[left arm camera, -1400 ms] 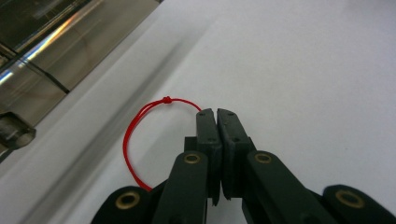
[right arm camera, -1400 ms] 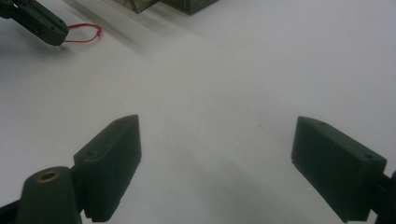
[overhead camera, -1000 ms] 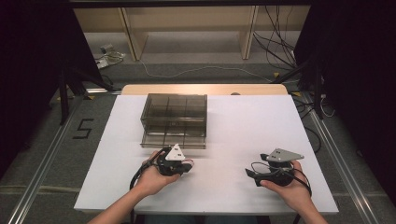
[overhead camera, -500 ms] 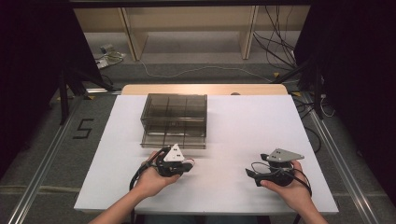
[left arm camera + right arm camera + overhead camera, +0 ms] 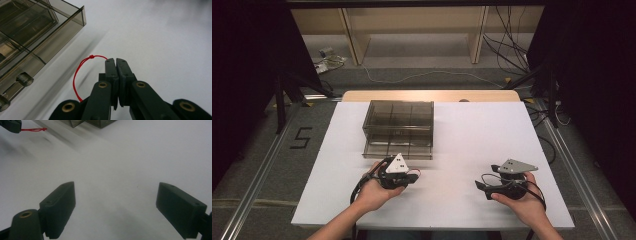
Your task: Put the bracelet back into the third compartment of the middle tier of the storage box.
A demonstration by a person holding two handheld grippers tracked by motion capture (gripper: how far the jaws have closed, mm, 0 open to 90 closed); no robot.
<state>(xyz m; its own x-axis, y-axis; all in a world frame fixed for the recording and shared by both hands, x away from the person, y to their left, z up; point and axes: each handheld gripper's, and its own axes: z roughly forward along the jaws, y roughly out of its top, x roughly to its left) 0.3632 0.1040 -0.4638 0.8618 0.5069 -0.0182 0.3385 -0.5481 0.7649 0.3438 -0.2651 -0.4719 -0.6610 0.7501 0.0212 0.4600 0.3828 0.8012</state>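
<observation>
the left gripper [image 5: 116, 60] has its black jaws pressed together on a thin red thread loop [image 5: 80, 72], which arcs out just in front of the smoky translucent plastic drawer box [image 5: 399, 127]. the right gripper [image 5: 116, 207], jaws spread wide with nothing between them, hovers over the white table [image 5: 472, 135], well apart from that box.

Even overhead light, blurred gripper views

A single black digit "5" [image 5: 302, 137] stands on the grey floor, left of the white table [image 5: 492, 135] and beyond the left gripper [image 5: 412, 176].
</observation>
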